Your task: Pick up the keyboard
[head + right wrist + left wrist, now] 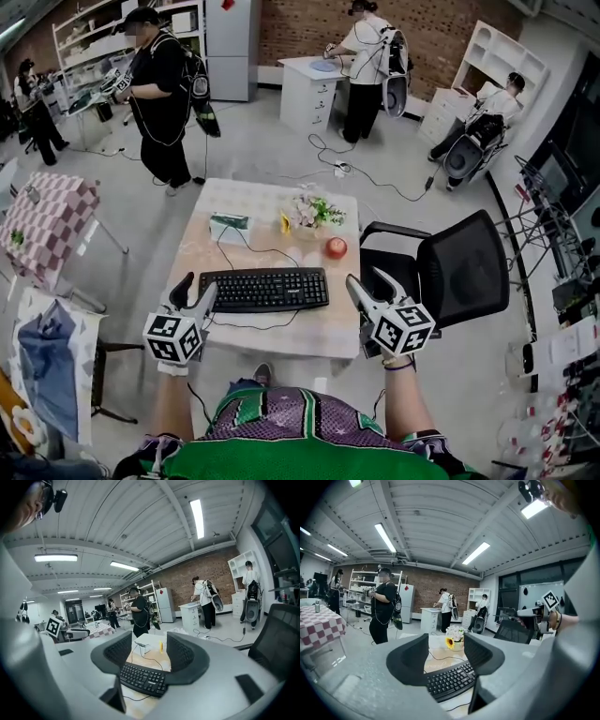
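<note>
Looking at a black plastic full-size keyboard [264, 289] lying flat toward the near edge of a pale marble-look rectangular table [246, 199], not lifted yet. Got the left gripper [197, 286] parked just off the keyboard's left end and the right gripper [366, 279] just off its right end, neither touching it as far as can be told. Makes sense for a long thin board: better to bracket both ends and keep it level than to grab one end and risk a droop or twist. Both sets of jaws spread wide, nothing between the pads, only keyboard and tabletop showing through the gaps in the two gripper views. Worth minding the thin black cable [246, 246] snaking from the back of the keyboard across the table, so probably no yanking it far. Also a round red apple [336, 247] and a small bunch of flowers [314, 211] behind the keyboard, near but apart, out of the way of a straight lift. Black mesh office chair [459, 267] just beside the table's right side, close to the right gripper. Pose-wise: both forearms stretched forward roughly parallel, grippers pointing ahead and tipped slightly down, each toed in a bit toward the keyboard, marker cubes at the back by the hands.
</note>
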The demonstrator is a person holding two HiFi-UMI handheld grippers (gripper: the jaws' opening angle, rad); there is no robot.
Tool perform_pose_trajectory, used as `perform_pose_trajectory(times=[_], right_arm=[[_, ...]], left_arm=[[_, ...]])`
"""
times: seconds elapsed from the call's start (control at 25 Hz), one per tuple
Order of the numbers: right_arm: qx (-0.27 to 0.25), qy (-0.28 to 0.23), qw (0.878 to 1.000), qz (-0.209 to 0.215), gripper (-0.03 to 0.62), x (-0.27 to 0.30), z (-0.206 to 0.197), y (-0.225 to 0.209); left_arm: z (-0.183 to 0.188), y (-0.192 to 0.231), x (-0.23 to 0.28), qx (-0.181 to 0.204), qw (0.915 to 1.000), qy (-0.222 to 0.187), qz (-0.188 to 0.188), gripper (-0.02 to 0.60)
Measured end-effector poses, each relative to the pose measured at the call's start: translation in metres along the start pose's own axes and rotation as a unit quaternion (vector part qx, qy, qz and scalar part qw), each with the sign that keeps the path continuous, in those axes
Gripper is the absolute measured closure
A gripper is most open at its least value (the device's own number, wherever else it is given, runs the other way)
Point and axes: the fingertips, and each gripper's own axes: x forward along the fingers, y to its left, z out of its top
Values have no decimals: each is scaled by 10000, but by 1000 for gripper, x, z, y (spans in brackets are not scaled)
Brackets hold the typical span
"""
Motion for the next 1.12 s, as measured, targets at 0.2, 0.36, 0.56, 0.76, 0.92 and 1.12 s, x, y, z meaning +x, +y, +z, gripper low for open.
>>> perform_pose_trajectory(times=[0.2, 0.36, 0.56, 0.76, 0.92, 1.12], right_arm=[[-14, 282, 9996, -62, 378, 23, -14, -7], [8, 492, 9988, -83, 378, 46, -29, -10], [130, 756, 9970, -133, 378, 70, -50, -13], [237, 996, 9945, -205, 378, 94, -74, -21], [288, 1154, 9924, -324, 378, 111, -93, -31], [402, 1415, 9879, -501, 378, 122, -121, -42]], left_arm=[[-14, 18, 18, -65, 9998, 186, 77, 351], [-30, 37, 31, -161, 9993, 320, 95, 353], [-49, 61, 42, -250, 9982, 521, 130, 353], [-66, 84, 54, -257, 9971, 704, 142, 353], [-84, 102, 62, -310, 9952, 909, 169, 352], [-116, 117, 69, -497, 9912, 1220, 111, 353]])
